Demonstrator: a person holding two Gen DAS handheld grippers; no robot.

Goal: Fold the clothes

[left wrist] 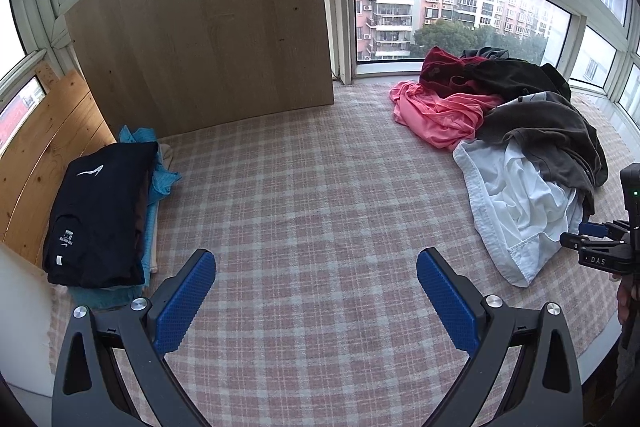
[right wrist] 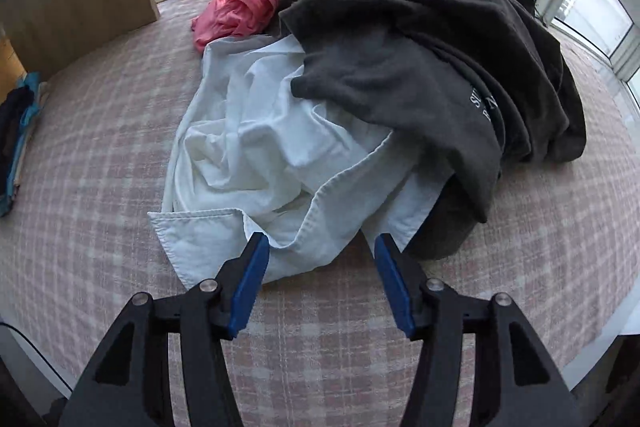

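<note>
A heap of unfolded clothes lies at the right of the checked blanket (left wrist: 320,187): a white shirt (right wrist: 256,131) in front, a dark grey garment (right wrist: 420,47) over it, and a pink garment (right wrist: 236,7) and a dark red one (left wrist: 440,67) behind. My right gripper (right wrist: 321,239) is open just above the white shirt's front hem; the pads do not press on the cloth. It shows in the left wrist view as the right gripper (left wrist: 582,234) beside the white shirt (left wrist: 516,203). My left gripper (left wrist: 316,254) is open over bare blanket. A folded black shirt (left wrist: 100,211) tops a stack at the left.
A tall wooden board (left wrist: 208,23) stands at the back left, and a plank panel (left wrist: 44,155) runs behind the folded stack. Blue folded cloth (left wrist: 160,179) lies under the black shirt. Windows (left wrist: 460,7) surround the surface. The blanket's front edge is near both grippers.
</note>
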